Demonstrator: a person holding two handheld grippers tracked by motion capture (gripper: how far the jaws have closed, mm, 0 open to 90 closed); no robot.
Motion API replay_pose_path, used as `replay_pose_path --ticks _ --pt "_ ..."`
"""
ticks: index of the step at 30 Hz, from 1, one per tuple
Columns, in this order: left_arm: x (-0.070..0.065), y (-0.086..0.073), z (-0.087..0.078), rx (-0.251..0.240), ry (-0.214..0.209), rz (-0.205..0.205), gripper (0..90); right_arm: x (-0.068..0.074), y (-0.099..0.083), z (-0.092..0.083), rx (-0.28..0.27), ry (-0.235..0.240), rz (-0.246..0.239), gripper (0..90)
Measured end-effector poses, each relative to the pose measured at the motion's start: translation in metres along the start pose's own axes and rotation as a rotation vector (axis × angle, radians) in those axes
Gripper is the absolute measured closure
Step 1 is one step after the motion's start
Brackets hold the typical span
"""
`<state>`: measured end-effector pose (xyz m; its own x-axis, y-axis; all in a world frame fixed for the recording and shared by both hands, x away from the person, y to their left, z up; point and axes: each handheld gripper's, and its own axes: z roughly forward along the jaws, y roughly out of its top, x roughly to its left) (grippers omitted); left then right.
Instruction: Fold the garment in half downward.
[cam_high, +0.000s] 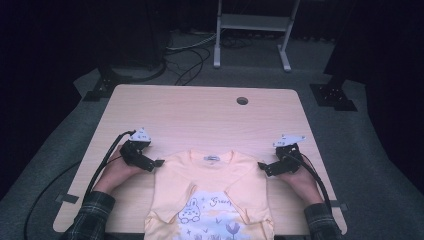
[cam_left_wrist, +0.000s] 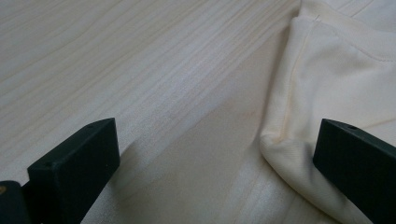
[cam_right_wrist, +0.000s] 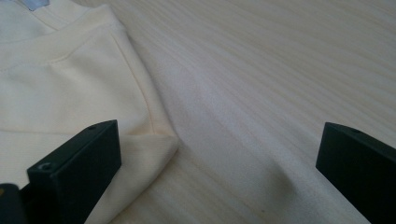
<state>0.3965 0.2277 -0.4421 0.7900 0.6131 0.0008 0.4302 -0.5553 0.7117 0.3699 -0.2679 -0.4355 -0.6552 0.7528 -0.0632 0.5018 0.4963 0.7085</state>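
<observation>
- Lying flat on the near half of the worktop (cam_high: 200, 107) is a pale yellow T-shirt (cam_high: 210, 190), neck toward the far edge, both sleeves folded in over the chest, hem hanging off the near edge.
- Showing on its front is a printed rabbit (cam_high: 190, 212) with lettering and small plants beside it; a small label (cam_high: 212, 159) is sitting inside the collar.
- The left hand-held gripper (cam_high: 155, 163) is resting low at the shirt's left shoulder, jaws standing wide apart; in the left gripper view the folded shoulder corner (cam_left_wrist: 280, 140) is lying between the jaws, close to one jaw, with bare wood by the other.
- The right hand-held gripper (cam_high: 264, 169) is sitting at the opposite shoulder, jaws likewise spread wide; in the right gripper view the folded corner (cam_right_wrist: 159, 144) is lying just beside one jaw, ungripped.
- Each gripper is trailing a black cable (cam_high: 102, 165) back along a plaid-sleeved forearm (cam_high: 95, 212).
- A round cable hole (cam_high: 242, 100) is sitting near the worktop's far edge, well apart from the shirt.
- A white metal stand (cam_high: 252, 27) is standing on the floor beyond.
</observation>
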Motion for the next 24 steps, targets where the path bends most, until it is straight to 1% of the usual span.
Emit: replay_pose_path --ticks 6,10,13,18,22,24 --pt "-0.0002 -0.0004 -0.0004 0.0 0.001 0.002 0.0 0.0004 -0.0015 0.0036 0.017 0.01 0.008 0.0" --pt "-0.0005 -0.0003 -0.0006 0.003 0.003 0.0 0.1 0.0015 -0.0017 0.0048 0.018 0.016 -0.001 0.7" --pt "-0.0007 -0.0002 -0.0007 0.005 0.003 0.003 0.1 0.0025 -0.0015 0.0041 0.016 0.029 0.0 4.4" --pt "-0.0009 0.0 -0.0012 0.011 0.002 0.003 0.2 0.003 -0.0018 0.0033 0.017 0.033 0.002 6.3" --pt "-0.0011 0.0 -0.0014 0.012 0.002 0.001 0.2 0.0036 -0.0015 0.0023 0.013 0.051 -0.007 12.3" --pt "-0.0013 0.0001 -0.0018 0.011 -0.003 0.005 0.7 0.0044 -0.0014 0.0017 0.012 0.061 -0.002 16.4"
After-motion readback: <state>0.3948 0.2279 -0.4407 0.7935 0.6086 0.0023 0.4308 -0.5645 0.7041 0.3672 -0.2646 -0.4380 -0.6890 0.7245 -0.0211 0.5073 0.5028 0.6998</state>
